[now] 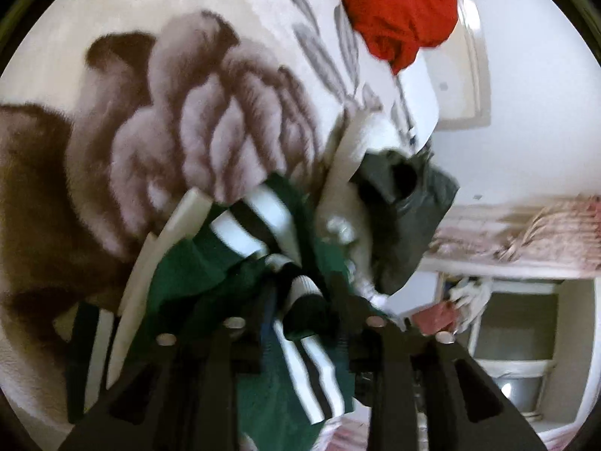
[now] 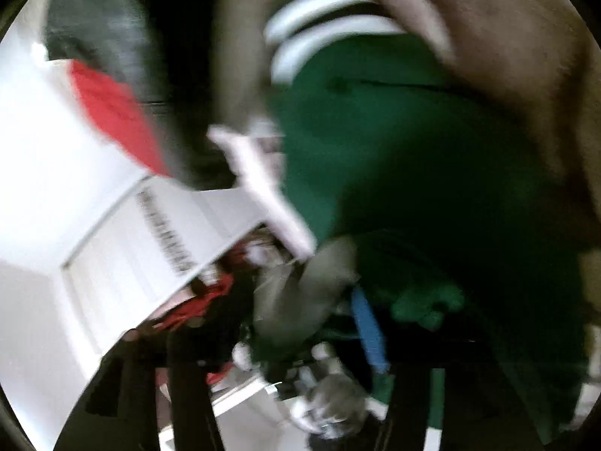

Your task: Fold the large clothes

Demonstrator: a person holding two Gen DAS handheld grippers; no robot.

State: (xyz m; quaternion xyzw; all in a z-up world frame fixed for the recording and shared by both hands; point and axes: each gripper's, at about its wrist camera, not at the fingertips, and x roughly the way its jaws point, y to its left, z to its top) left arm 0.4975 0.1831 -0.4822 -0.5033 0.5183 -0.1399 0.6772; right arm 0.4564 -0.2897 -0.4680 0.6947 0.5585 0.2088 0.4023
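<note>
A green jacket (image 1: 195, 267) with white and black striped trim hangs bunched in my left gripper (image 1: 296, 300), whose fingers are shut on its cloth. It is lifted above a fleece blanket (image 1: 188, 120) with a brown and pink pattern. In the blurred right wrist view the same green jacket (image 2: 375, 143) fills the middle and right, and its cloth runs down between the fingers of my right gripper (image 2: 300, 349), which looks shut on it. A blue strip (image 2: 370, 327) shows near the fingers.
A red garment (image 1: 398, 7) lies on the bed at the top; it also shows in the right wrist view (image 2: 112, 112). A dark green-grey garment (image 1: 413, 206) hangs at centre right. White wall and door (image 2: 124, 248), shelves with clutter (image 1: 518, 300).
</note>
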